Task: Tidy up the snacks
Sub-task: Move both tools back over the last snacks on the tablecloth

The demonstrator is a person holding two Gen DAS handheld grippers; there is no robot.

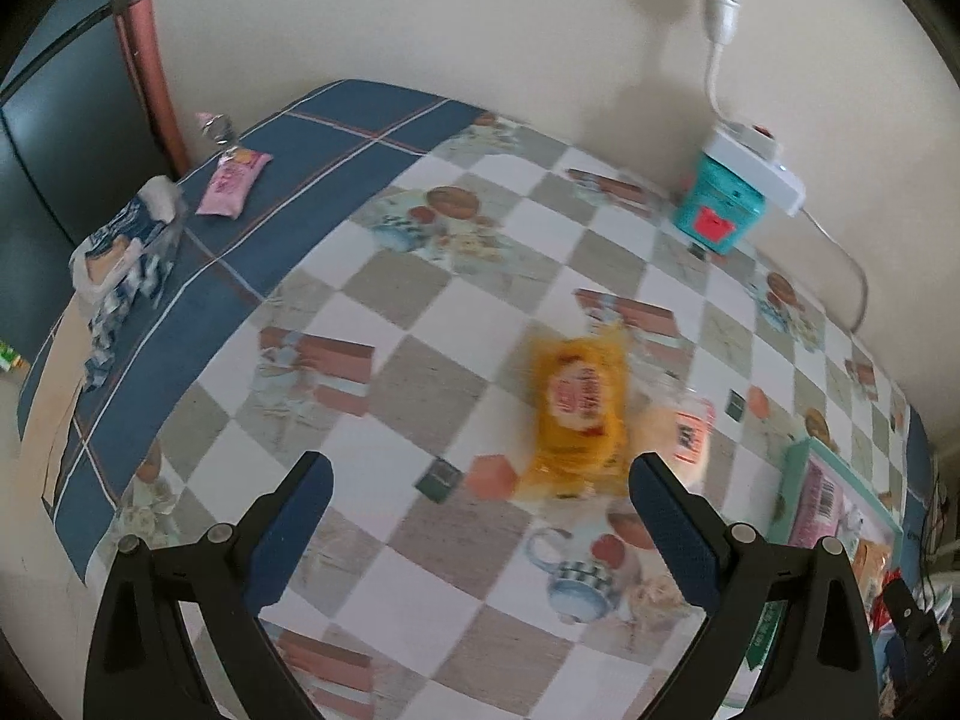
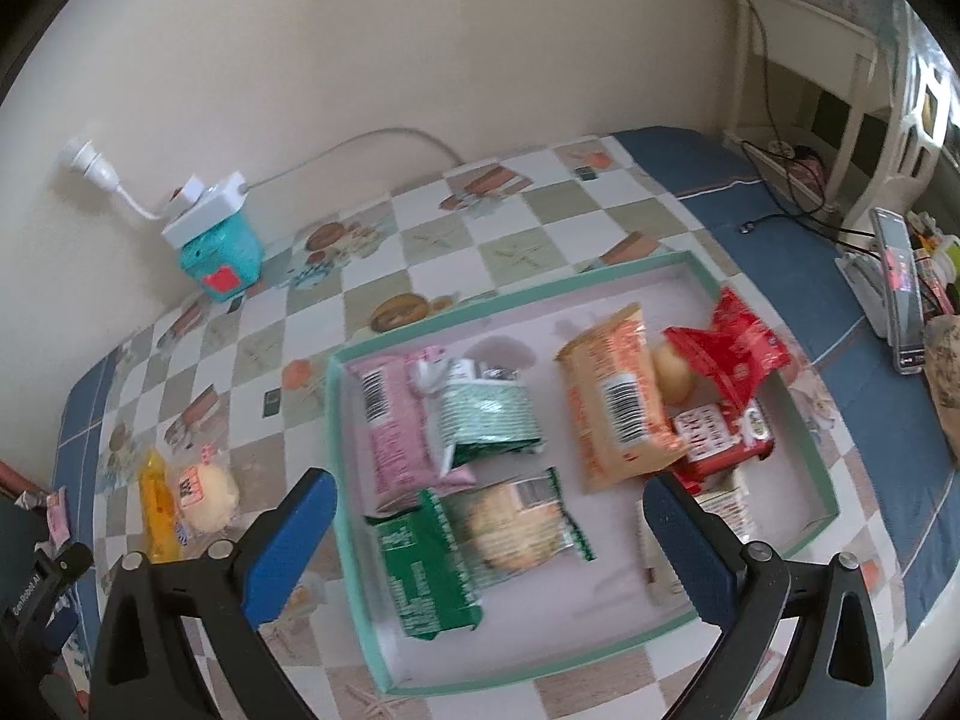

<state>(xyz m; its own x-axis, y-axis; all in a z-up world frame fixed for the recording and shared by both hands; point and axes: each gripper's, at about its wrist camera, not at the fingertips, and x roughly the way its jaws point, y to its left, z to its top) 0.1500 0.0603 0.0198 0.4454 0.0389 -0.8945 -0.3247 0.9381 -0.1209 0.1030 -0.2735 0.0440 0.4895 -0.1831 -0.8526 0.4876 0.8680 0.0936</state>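
At about ten o'clock in the left wrist view, at the far edge of the desk (image 1: 420, 324), which is covered by a checked cloth with a blue border, a blue-and-white crumpled plastic wrapper (image 1: 123, 246) and a small pink snack packet (image 1: 233, 181) are seen, well apart from everything else. The left tool (image 1: 480, 531) is held with its jaws wide apart and empty above the desk. Between one and two o'clock of it, just beyond its right finger, a yellow plastic snack packet (image 1: 579, 414) lies flat, with a pale round bun in clear wrap (image 1: 684, 438) just beside it; both are blurred.

In the right wrist view the same two items appear at nine o'clock, outside the shallow teal-rimmed cardboard tray (image 2: 333, 420). The right tool (image 2: 489, 540) is held spread and empty over the tray's near half. The tray holds a pink packet (image 2: 390, 432), green packets (image 2: 432, 564), an orange packet (image 2: 618, 396) and red packets (image 2: 738, 354), loosely laid and partly overlapping.

Risks judged: the left tool is not centred on the yellow packet, so a closing could catch only its edge, or pinch the bun with it. Thin slippery film could slide from the pads. The two far items could be overlooked. A white power strip on a teal box (image 1: 723, 204) with its cable lies at one o'clock and could be snagged.
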